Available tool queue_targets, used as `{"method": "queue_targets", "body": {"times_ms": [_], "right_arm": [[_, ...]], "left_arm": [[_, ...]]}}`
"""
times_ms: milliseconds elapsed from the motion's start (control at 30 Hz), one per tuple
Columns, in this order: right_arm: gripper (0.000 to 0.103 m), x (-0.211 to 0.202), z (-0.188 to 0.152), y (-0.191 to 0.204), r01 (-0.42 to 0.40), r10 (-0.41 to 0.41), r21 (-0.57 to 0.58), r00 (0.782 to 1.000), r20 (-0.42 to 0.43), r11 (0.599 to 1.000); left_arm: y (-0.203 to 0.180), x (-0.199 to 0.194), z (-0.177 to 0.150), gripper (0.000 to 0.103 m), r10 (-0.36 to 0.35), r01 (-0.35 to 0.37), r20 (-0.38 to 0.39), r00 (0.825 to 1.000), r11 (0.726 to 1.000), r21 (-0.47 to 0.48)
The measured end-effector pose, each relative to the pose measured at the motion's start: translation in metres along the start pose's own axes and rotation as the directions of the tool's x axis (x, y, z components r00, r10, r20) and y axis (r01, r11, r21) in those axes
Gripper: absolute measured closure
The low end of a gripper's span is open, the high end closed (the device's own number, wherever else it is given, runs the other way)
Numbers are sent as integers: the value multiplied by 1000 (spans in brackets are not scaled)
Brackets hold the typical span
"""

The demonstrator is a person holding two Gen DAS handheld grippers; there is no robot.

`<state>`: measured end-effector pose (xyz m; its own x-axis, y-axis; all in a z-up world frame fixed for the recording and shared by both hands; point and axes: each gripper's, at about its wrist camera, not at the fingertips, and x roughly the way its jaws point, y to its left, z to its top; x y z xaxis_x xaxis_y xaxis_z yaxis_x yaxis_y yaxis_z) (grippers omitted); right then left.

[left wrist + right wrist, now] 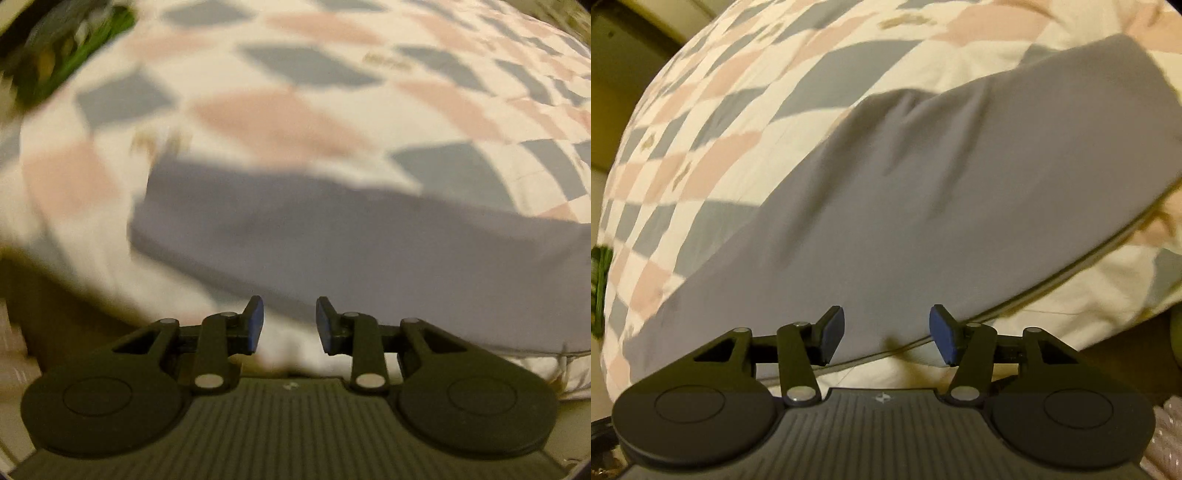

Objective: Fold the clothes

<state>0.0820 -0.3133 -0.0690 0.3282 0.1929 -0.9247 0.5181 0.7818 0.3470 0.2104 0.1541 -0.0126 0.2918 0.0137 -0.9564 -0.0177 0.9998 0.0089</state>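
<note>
A grey garment (369,240) lies flat on a bed with a checked cover (280,118) of white, pink and grey squares. My left gripper (290,323) is open and empty, just short of the garment's near edge. In the right wrist view the same grey garment (942,192) fills the middle, with a few creases. My right gripper (886,332) is open and empty, its blue pads (833,332) over the garment's near hem. The left wrist view is blurred.
The bed's edge drops off at the lower left of the left wrist view (55,295) and at the lower right of the right wrist view (1108,350). Something green (74,55) lies beyond the bed's far left corner.
</note>
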Motion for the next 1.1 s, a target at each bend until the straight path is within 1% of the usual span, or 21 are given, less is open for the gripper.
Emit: {"method": "queue_targets", "body": {"times_ms": [67,133,200,233,300,367,433,533,633,667,767,833,933,1000,1100], "right_arm": [[48,-3,1,3,9,-10,49,1000,8,999],[42,-7,-1,8,7,-10,100,1000,25,995],[40,-10,-11,18,2,-11,148,998,56,989],[38,-9,-20,27,0,-13,177,998,69,984],[37,-7,-38,46,-4,-18,234,995,94,972],[36,-4,-56,65,-11,-25,290,993,118,957],[36,-2,-74,83,-19,-33,344,989,142,939],[35,0,-103,114,-37,-42,416,983,178,909],[30,-12,-144,147,-73,-24,425,976,218,902],[30,-17,-156,156,-72,-26,420,974,224,905],[29,-34,-189,171,-65,-46,426,969,243,903],[29,-43,-206,176,-65,-59,443,964,260,894],[29,-47,-225,181,-60,-78,459,958,276,886],[29,-45,-237,185,-62,-77,463,958,275,884],[29,-44,-258,192,-64,-68,459,962,265,886]], "left_arm": [[-4,-7,20,76,-35,33,32,999,997,71],[-7,-12,39,75,-80,72,48,996,986,149],[-9,-11,57,75,-111,97,45,993,965,246],[-9,-11,63,75,-118,100,41,992,949,300],[-8,-20,67,75,-135,105,42,990,903,417],[-7,-28,70,74,-153,109,41,987,844,524],[0,-37,71,72,-182,127,36,983,799,588],[5,-44,69,72,-222,168,-2,975,731,661],[2,-51,61,72,-248,185,-22,968,658,730],[0,-53,57,72,-257,190,-26,966,637,747],[-4,-60,48,72,-290,216,-47,956,585,781],[-5,-65,41,72,-301,213,-45,953,555,804],[-3,-69,34,71,-307,211,-41,951,541,814],[-1,-71,29,71,-311,209,-39,950,533,820],[6,-69,19,71,-300,204,-38,953,547,812]]}}
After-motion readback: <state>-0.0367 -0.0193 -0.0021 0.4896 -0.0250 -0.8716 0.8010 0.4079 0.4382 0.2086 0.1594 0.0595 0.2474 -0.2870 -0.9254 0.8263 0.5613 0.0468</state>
